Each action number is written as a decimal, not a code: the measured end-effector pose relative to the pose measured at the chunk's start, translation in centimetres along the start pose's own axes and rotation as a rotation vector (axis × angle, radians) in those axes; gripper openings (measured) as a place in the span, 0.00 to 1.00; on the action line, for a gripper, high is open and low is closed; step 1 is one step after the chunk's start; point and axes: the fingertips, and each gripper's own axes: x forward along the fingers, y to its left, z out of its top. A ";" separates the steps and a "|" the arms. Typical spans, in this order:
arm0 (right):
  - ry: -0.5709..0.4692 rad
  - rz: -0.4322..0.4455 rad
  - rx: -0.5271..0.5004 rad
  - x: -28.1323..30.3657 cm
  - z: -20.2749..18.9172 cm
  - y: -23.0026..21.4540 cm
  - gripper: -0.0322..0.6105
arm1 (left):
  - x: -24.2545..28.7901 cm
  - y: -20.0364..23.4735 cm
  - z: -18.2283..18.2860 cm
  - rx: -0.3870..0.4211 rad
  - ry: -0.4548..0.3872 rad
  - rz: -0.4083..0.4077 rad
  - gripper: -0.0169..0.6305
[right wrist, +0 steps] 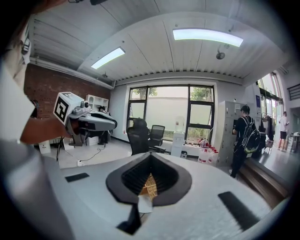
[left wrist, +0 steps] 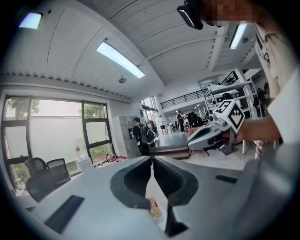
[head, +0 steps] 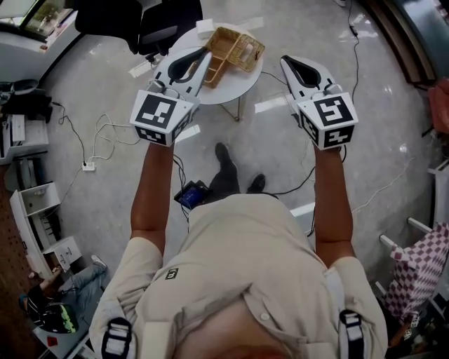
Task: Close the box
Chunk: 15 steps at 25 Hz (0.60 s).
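in the head view a round white table [head: 235, 87] stood at twelve o'clock, with a black office chair [head: 151, 21] beyond it at eleven. a power strip [head: 88, 166] lay on the floor at nine. a checked cloth [head: 421, 270], perhaps a bag, sat at four. in the right gripper view a person with a backpack [right wrist: 246, 136] stood at three beside grey lockers [right wrist: 227, 122].

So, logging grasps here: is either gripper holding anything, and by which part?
Nothing is held: the left gripper and right gripper are both shut and empty, short of the wicker box.
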 end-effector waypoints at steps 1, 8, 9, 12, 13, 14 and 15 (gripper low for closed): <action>0.005 -0.011 0.000 0.6 0.0 -0.5 0.04 | 0.7 0.6 -0.1 -0.002 -0.005 -0.010 0.06; 0.024 -0.087 0.000 5.2 1.6 -2.9 0.04 | 5.6 5.1 0.0 -0.011 -0.053 -0.095 0.06; 0.025 -0.095 0.002 6.0 1.9 -3.1 0.04 | 6.1 5.8 0.0 -0.011 -0.056 -0.108 0.06; 0.030 -0.118 0.005 8.3 2.8 -3.6 0.04 | 7.4 8.1 0.0 -0.011 -0.069 -0.137 0.06; 0.033 -0.126 0.006 9.0 3.0 -3.7 0.04 | 7.8 8.8 -0.1 -0.013 -0.073 -0.144 0.06; 0.037 -0.134 0.007 9.7 3.0 -3.8 0.04 | 8.1 9.5 -0.3 -0.016 -0.077 -0.151 0.06; 0.042 -0.142 0.008 10.3 3.0 -3.8 0.04 | 8.3 10.1 -0.5 -0.019 -0.080 -0.158 0.06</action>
